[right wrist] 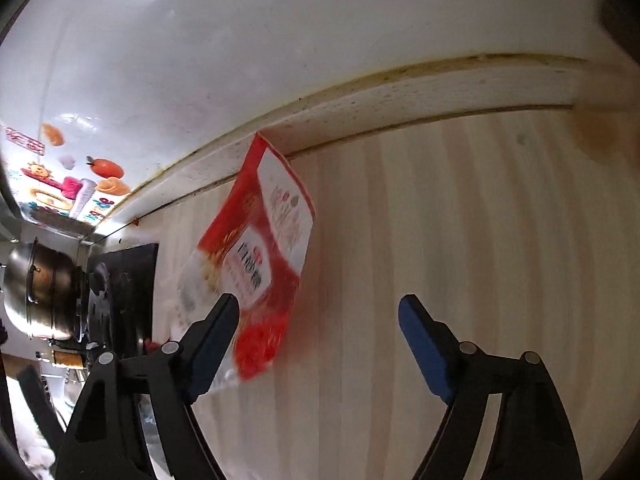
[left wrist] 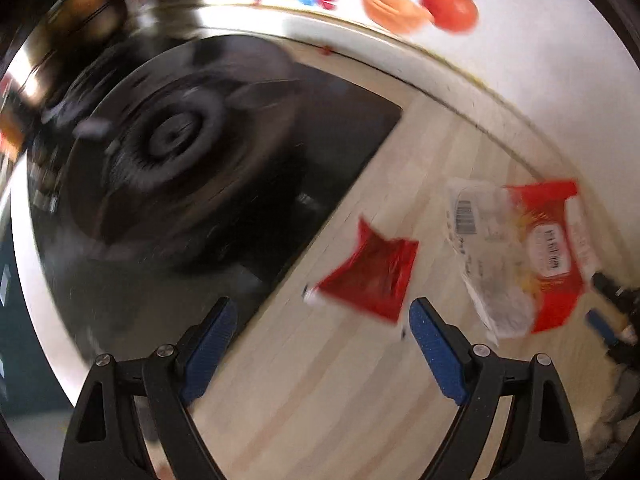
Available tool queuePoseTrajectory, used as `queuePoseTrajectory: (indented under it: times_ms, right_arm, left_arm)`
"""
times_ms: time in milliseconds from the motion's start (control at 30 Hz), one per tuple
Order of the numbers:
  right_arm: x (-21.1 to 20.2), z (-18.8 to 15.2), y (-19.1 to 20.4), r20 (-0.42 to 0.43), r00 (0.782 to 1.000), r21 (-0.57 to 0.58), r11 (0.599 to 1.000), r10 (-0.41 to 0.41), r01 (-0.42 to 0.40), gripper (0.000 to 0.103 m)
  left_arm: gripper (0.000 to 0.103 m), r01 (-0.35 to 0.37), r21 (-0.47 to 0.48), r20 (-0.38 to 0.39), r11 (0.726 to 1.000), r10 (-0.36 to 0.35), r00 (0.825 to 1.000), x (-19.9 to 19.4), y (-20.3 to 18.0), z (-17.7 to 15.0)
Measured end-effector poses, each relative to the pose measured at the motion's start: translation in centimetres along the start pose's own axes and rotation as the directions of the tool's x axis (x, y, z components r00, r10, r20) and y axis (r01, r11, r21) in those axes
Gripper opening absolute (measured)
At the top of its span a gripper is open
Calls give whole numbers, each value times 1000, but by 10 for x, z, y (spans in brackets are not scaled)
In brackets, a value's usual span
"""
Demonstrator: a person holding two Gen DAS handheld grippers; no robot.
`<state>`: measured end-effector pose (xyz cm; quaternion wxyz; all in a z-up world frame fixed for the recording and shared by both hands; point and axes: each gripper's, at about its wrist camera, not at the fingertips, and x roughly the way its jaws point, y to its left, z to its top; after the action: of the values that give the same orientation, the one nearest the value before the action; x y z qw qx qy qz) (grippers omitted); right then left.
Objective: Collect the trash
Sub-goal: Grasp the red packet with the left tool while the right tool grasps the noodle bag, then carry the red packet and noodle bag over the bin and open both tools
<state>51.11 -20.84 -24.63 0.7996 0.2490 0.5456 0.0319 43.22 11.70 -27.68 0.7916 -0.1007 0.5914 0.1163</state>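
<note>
A small crumpled red wrapper (left wrist: 370, 276) lies on the pale wooden counter (left wrist: 328, 392), just ahead of my left gripper (left wrist: 322, 320), which is open and empty. A larger red and white snack bag (left wrist: 520, 256) lies to its right. The same bag (right wrist: 256, 264) shows in the right wrist view, ahead and left of my open, empty right gripper (right wrist: 318, 316); the left finger (right wrist: 216, 332) covers the bag's lower edge. The right gripper's tip (left wrist: 608, 320) shows at the left wrist view's right edge, by the bag.
A black gas hob (left wrist: 192, 184) with a round burner fills the counter's left part. A steel pot (right wrist: 40, 292) stands on the hob. A white wall (right wrist: 280, 40) with fruit stickers (left wrist: 450, 6) runs behind the counter.
</note>
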Motion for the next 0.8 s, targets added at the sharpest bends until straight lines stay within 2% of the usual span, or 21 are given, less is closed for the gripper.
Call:
queuePoseTrajectory:
  times_ms: [67, 133, 167, 200, 233, 267, 300, 333, 367, 467, 600, 700, 800]
  right_arm:
    - [14, 5, 4, -17, 1000, -19, 1000, 20, -20, 78]
    - [29, 9, 12, -31, 999, -40, 998, 38, -39, 72]
    - [34, 11, 11, -35, 998, -47, 998, 44, -45, 67]
    - [40, 12, 16, -39, 998, -62, 997, 43, -45, 66]
    - [42, 12, 21, -19, 999, -80, 996, 29, -30, 56]
    - [45, 13, 26, -11, 1000, -104, 994, 30, -31, 31]
    - [50, 13, 31, -15, 999, -122, 992, 29, -30, 19]
    - [52, 12, 34, -9, 1000, -128, 991, 24, -25, 8]
    - [50, 12, 35, 0, 1000, -130, 991, 27, -27, 3]
    - [34, 10, 42, 50, 997, -155, 987, 53, -44, 1]
    - [-17, 1, 57, 131, 986, -205, 976, 102, -74, 1]
    - [-59, -13, 70, 167, 975, -254, 962, 145, -99, 1]
    - [-97, -36, 89, 169, 966, -315, 940, 194, -133, 1]
  left_arm:
    - [87, -47, 77, -5, 996, 47, 999, 15, -15, 11]
    - [69, -67, 122, -8, 990, 69, 998, 24, -24, 16]
    - [54, -74, 140, -16, 987, 77, 997, 28, -29, 18]
    - [33, -81, 162, -23, 983, 86, 996, 33, -33, 19]
    - [24, -74, 173, -21, 982, 79, 997, 34, -35, 18]
    - [15, -71, 182, -12, 981, 74, 997, 33, -37, 17]
    - [11, -95, 202, -2, 975, 97, 995, 31, -42, 15]
    - [9, -108, 214, 7, 971, 109, 994, 30, -45, 13]
    - [7, -105, 213, 14, 971, 104, 994, 26, -46, 11]
    - [5, -82, 178, 36, 981, 77, 996, 10, -39, 4]
    - [5, -30, 105, 90, 994, 20, 996, -36, -18, -11]
    - [5, -8, 41, 143, 999, 2, 990, -79, 11, -28]
    - [5, -2, -38, 182, 999, 9, 983, -118, 53, -50]
